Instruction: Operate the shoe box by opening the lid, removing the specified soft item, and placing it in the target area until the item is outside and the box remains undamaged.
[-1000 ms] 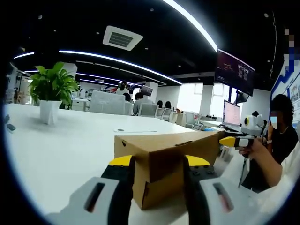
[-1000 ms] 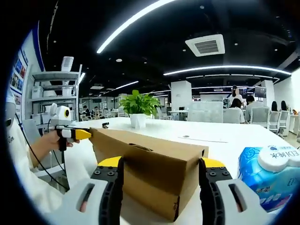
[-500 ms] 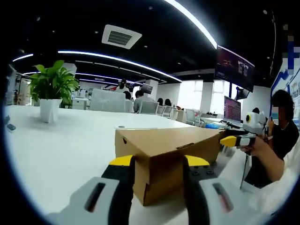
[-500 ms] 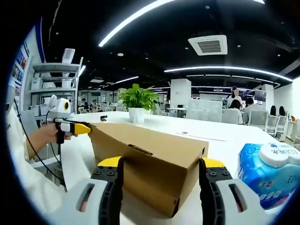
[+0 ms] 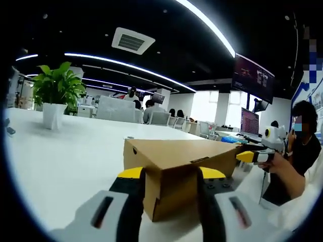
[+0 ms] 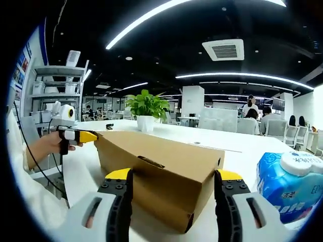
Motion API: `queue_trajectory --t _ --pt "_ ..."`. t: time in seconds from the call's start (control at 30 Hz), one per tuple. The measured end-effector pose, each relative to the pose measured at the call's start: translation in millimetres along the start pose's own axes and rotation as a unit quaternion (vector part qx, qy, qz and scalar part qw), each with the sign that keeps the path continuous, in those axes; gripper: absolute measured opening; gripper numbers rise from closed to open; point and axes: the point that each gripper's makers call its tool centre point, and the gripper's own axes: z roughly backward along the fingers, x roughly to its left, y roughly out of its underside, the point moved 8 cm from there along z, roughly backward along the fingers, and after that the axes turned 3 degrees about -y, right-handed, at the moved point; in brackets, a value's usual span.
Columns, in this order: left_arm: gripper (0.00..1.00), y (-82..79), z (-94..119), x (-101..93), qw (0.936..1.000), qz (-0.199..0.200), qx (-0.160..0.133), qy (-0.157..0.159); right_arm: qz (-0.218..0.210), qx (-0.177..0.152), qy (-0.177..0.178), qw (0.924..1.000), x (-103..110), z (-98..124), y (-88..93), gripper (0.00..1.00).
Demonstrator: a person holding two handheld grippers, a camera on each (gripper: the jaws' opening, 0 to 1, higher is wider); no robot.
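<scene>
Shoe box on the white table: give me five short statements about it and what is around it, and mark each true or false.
1. The shoe box has its lid closed. True.
2. The left tongs straddle one end of the box, one jaw on each side. True.
3. A potted plant stands on top of the box. False: it stands on the table, well behind the box.
4. A blue wipes pack lies on the table beside the box. True.
5. The right tongs hang high above the box. False: their jaws flank the box's other end.
</scene>
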Motion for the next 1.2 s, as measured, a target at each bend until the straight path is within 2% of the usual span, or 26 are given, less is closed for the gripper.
queue_trajectory --t 0.33,0.43,0.47,0.5,0.77,0.87,0.93,1.0,1.1,1.13,1.17,1.2 --pt "0.41 2.2 0 1.3 1.0 -0.007 0.001 0.005 0.004 0.003 0.001 1.0 0 0 2.4 0.67" --pt "0.42 2.2 0 1.8 0.9999 -0.009 0.001 0.006 0.004 0.004 0.001 1.0 0 0 2.3 0.63" --pt "0.42 -0.8 3 3.7 1.0 -0.002 0.001 0.006 0.003 -0.016 -0.002 0.9999 2 4 -3.4 0.63" --pt "0.42 -2.0 3 4.3 0.9999 -0.009 -0.002 0.004 0.005 -0.017 -0.004 0.9998 2 4 -4.4 0.62" --pt "0.42 -11.2 8 3.3 0.9993 -0.027 -0.02 0.014 0.07 -0.01 0.001 0.9975 5 5 -10.8 0.61" --pt "0.42 -11.5 8 3.1 0.9993 -0.028 -0.02 0.014 0.074 -0.01 0.001 0.9972 6 5 -11.0 0.62" --pt "0.43 -13.7 9 3.2 0.998 -0.059 -0.019 0.01 0.113 -0.015 -0.003 0.9935 9 6 -14.0 0.65" --pt "0.5 -15.8 11 3.2 0.9957 -0.091 -0.017 0.006 0.151 -0.021 -0.008 0.9882 13 8 -17.1 0.65" --pt "0.72 -14.9 11 2.4 0.9907 -0.136 0.007 0.006 0.207 -0.018 -0.018 0.978 18 11 -21.1 0.65" --pt "0.7 -14.8 11 2.3 0.9895 -0.144 0.013 0.006 0.22 -0.012 -0.019 0.9752 18 11 -21.7 0.65" --pt "0.61 -15.3 12 1.9 0.9854 -0.167 0.034 -0.005 0.263 0.006 -0.014 0.9646 18 15 -25.3 0.65" --pt "0.58 -15.2 12 1.4 0.9839 -0.174 0.039 -0.005 0.269 0.007 -0.012 0.963 18 15 -26.2 0.66"
